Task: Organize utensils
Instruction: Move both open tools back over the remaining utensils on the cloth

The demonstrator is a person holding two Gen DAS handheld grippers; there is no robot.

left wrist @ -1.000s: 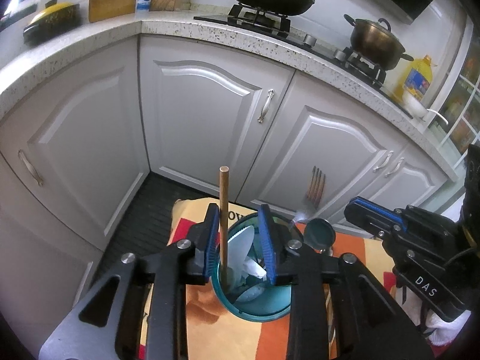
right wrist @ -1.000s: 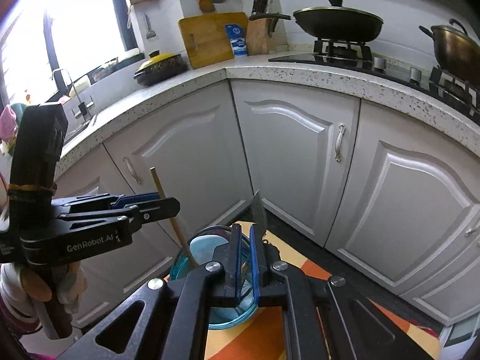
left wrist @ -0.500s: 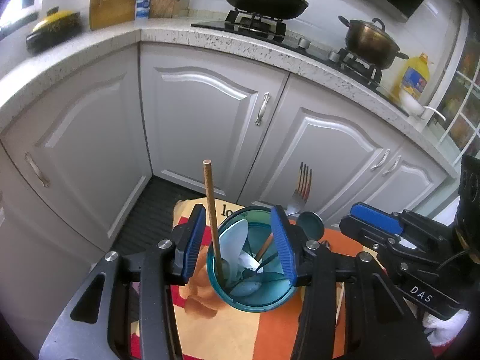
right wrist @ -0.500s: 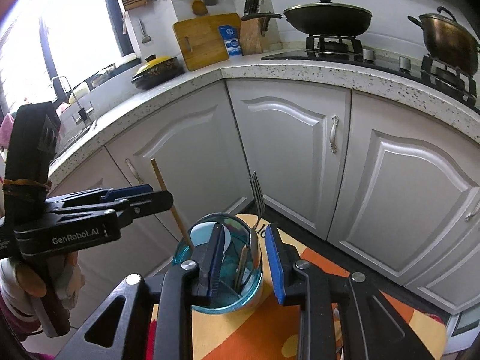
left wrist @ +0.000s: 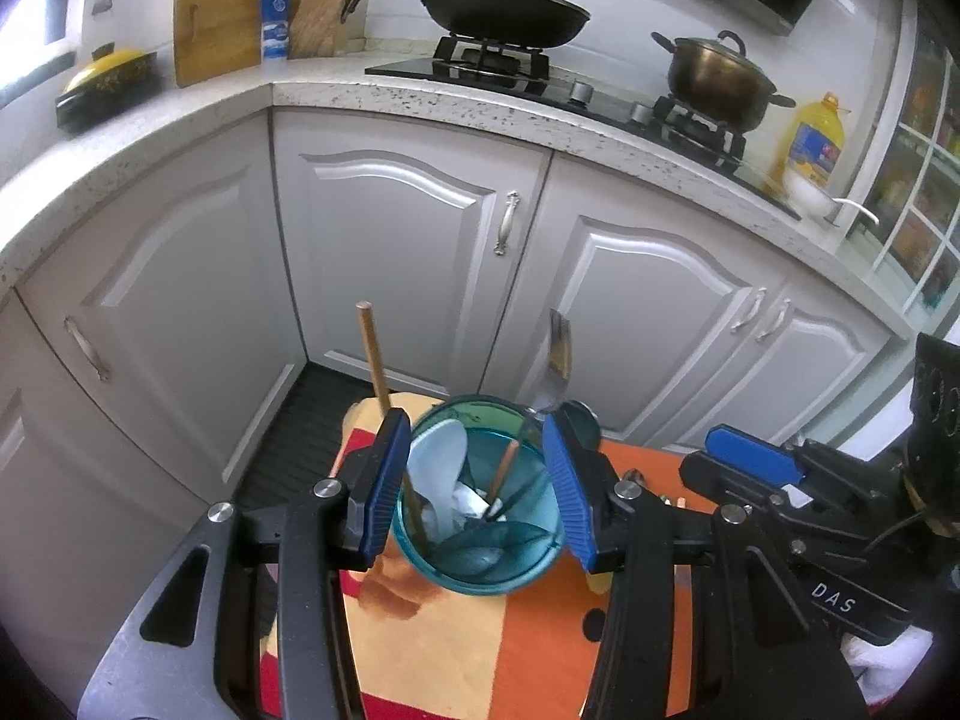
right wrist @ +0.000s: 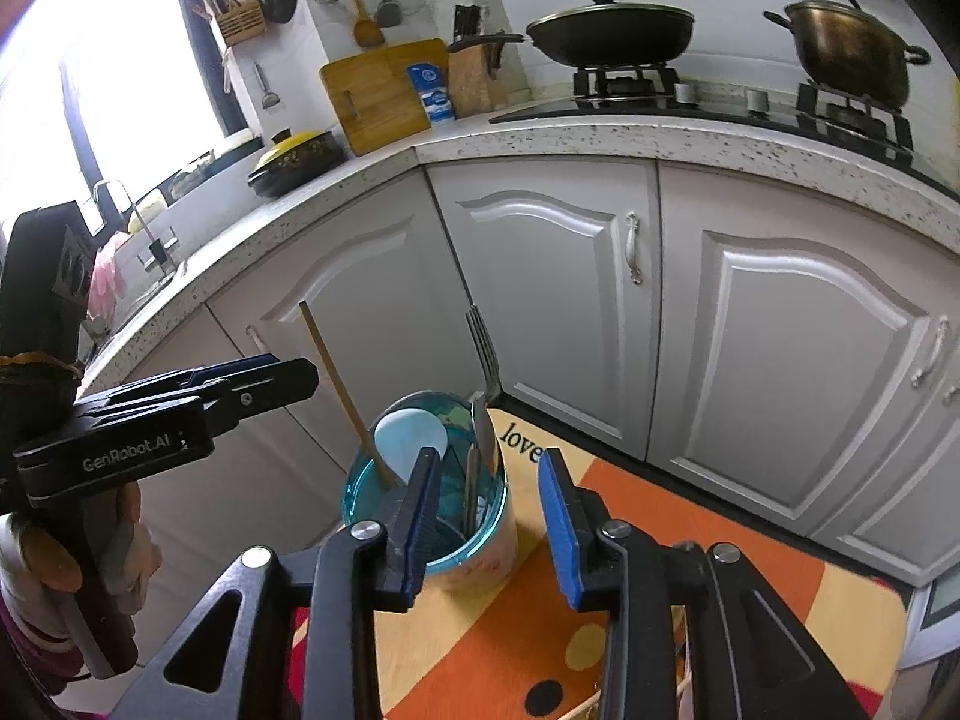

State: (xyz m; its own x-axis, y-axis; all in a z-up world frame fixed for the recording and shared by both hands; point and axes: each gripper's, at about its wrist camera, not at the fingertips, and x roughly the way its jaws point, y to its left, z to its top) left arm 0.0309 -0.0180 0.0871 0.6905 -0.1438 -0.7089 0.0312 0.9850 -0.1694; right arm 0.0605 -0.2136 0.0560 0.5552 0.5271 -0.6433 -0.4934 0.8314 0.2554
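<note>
Orange cloth point(left wrist: 528, 648): teal cup point(left wrist: 480, 564) holds fork point(right wrist: 483, 354), chopstick point(left wrist: 375, 354); left gripper point(left wrist: 474, 480), right gripper point(right wrist: 486, 510) opening, empty.

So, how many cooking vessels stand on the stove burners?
2: a lidded black wok on the left burner, a lidded brown pot on the right burner.

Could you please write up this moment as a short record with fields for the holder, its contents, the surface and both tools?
holder: teal see-through cup, upright
contents: wooden stick leaning at the cup's left; fork with tines up; pale blue spoon; other pieces too tangled to name
surface: orange and yellow patterned cloth
left tool: jaws opening, either side of the cup, pads not pressing on it
right tool: jaws opening, nothing gripped
background: white cabinets; wok and pot on the stove
</note>
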